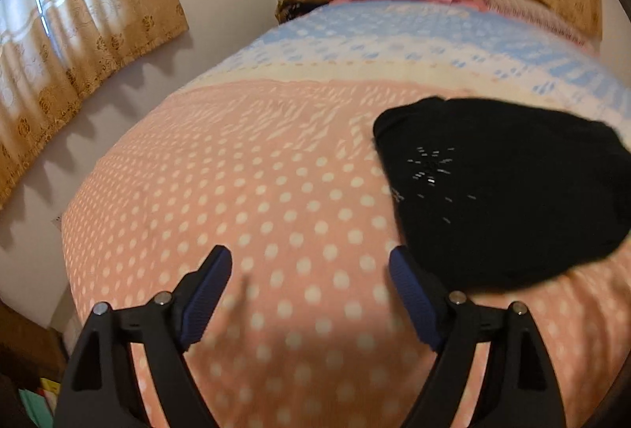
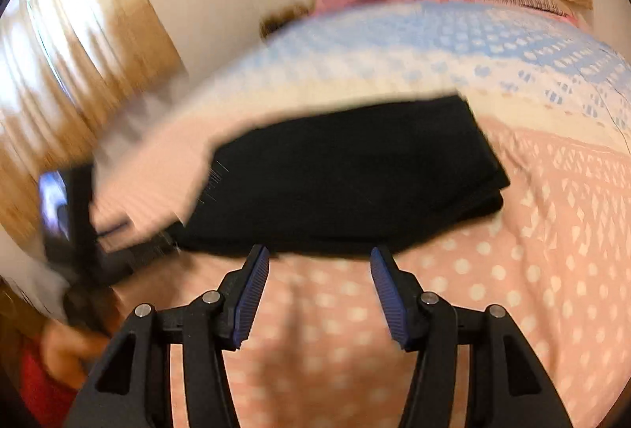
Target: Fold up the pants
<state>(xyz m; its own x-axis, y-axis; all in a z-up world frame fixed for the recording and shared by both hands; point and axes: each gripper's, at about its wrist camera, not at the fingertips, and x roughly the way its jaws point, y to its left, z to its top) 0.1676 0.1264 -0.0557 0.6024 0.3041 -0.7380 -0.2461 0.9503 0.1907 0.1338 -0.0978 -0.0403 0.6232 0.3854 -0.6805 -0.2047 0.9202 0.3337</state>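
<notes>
Black pants (image 2: 347, 175) lie folded on the bedspread (image 1: 276, 199) (compact already); both the left gripper (image 1: 310, 272) and right gripper (image 2: 320, 272) gape empty, so only smoothing its edges seems left.

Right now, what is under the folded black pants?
The black pants lie on the pink dotted blanket, which shows all around them. What the blanket itself covers cannot be seen.

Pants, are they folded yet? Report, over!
Left tool open, empty. Right tool open, empty. Pants folded, lying on the bed. Nothing in the way.
</notes>
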